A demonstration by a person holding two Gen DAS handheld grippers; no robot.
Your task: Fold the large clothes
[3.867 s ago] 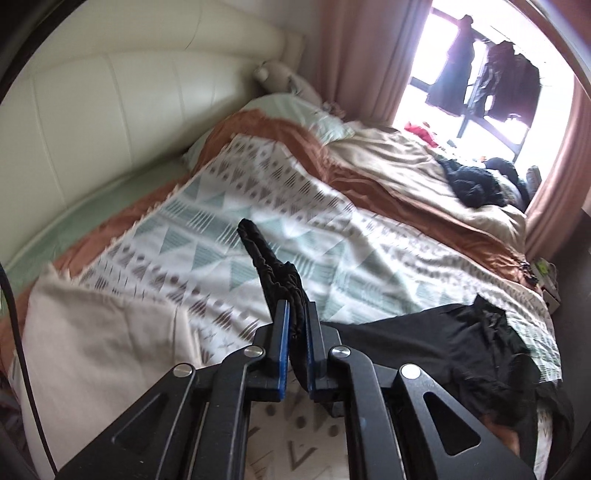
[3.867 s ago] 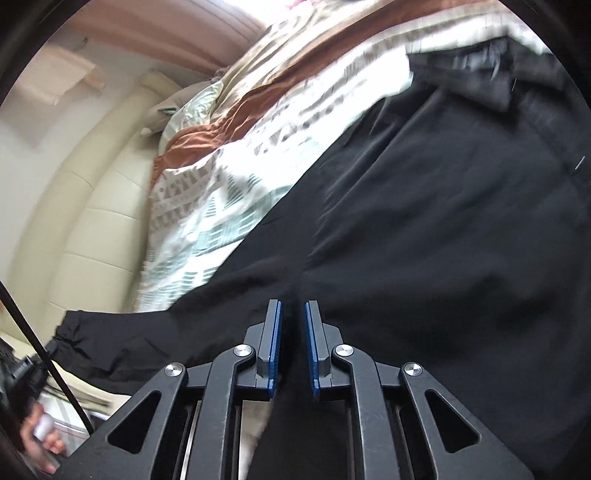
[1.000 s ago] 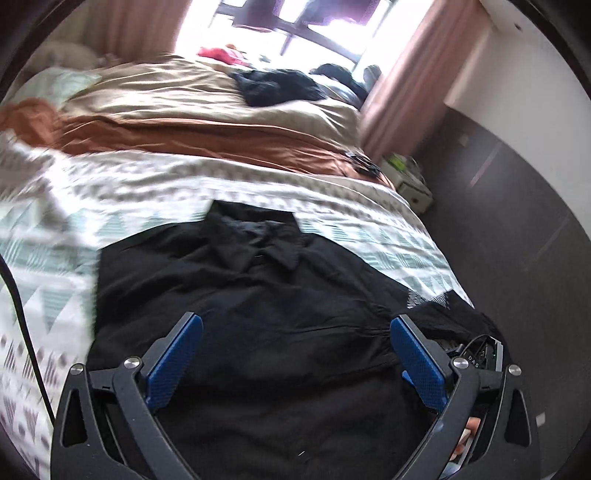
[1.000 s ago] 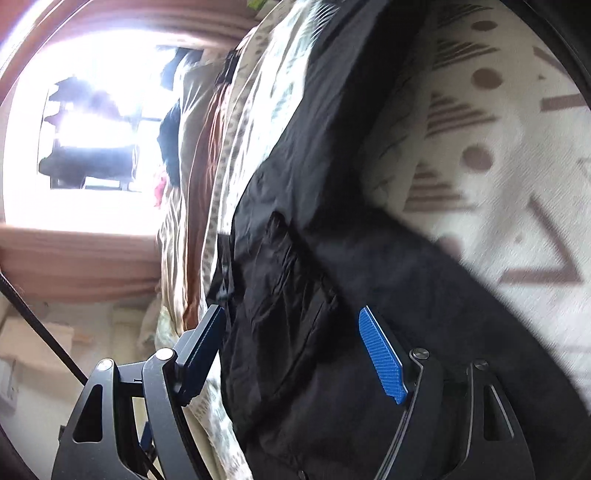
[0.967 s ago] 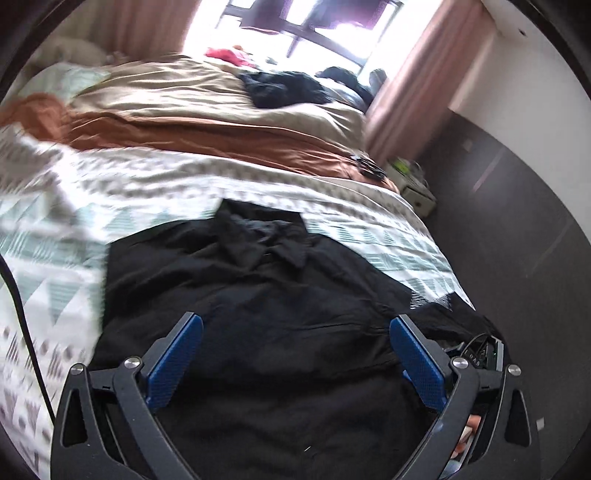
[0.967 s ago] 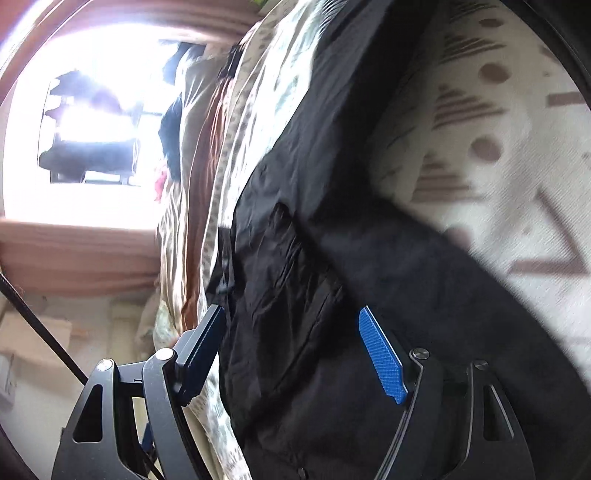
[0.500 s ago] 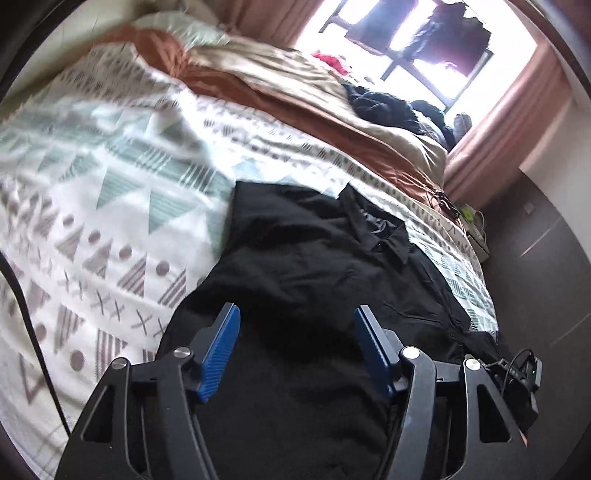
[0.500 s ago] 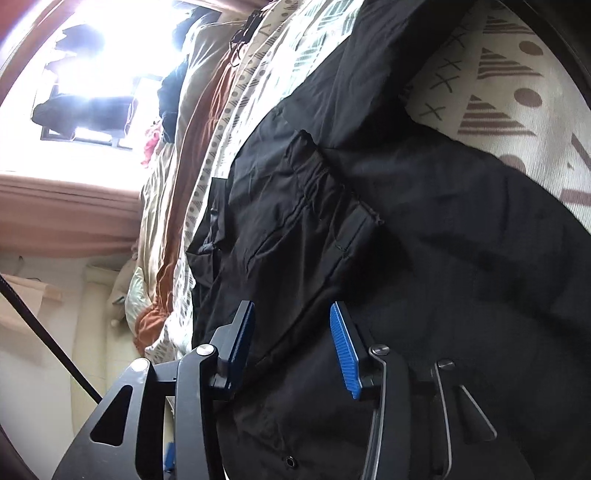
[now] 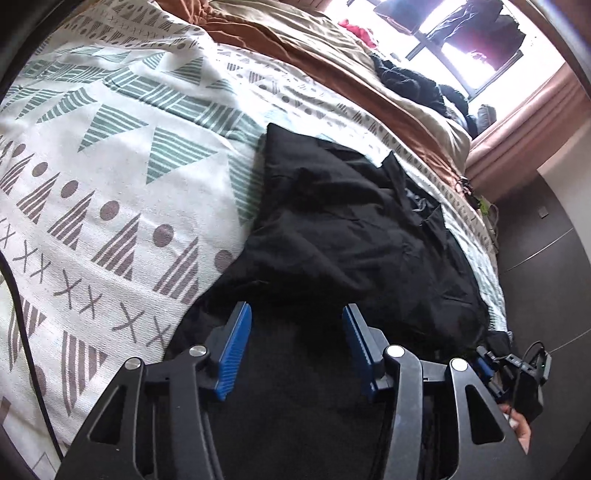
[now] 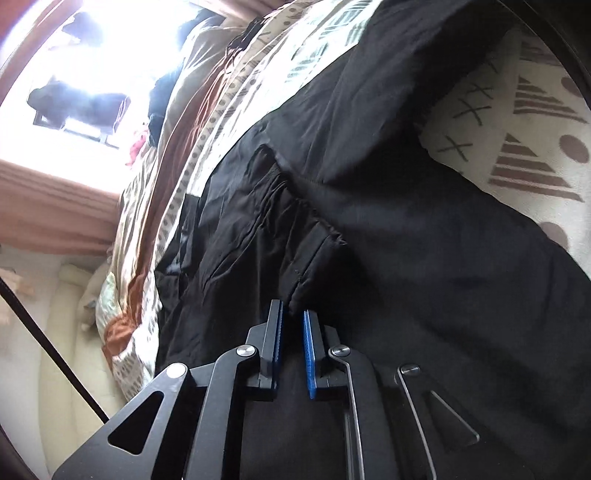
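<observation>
A large black garment (image 9: pixel 332 229) lies spread on the patterned bedspread (image 9: pixel 110 155), its sleeves folded in over the body. My left gripper (image 9: pixel 295 317) is partly open, its blue pads either side of the garment's near edge just above the cloth. In the right wrist view the same black garment (image 10: pixel 369 240) fills the frame. My right gripper (image 10: pixel 292 317) is nearly shut, its blue pads a narrow gap apart around the hem of a folded black sleeve cuff (image 10: pixel 306 258). Whether the cloth is pinched is unclear.
The bed carries a brown and beige duvet (image 9: pixel 332 55) with a pile of dark clothes (image 9: pixel 406 81) near the bright window (image 9: pixel 461 33). Pink curtains (image 9: pixel 528 122) hang at right. A dark floor (image 9: pixel 546 258) runs beside the bed. A cream headboard (image 10: pixel 44 369) shows in the right wrist view.
Both grippers have closed in: the left from wide open to partly open, the right from open to nearly shut at the sleeve cuff. Both have dropped closer to the garment.
</observation>
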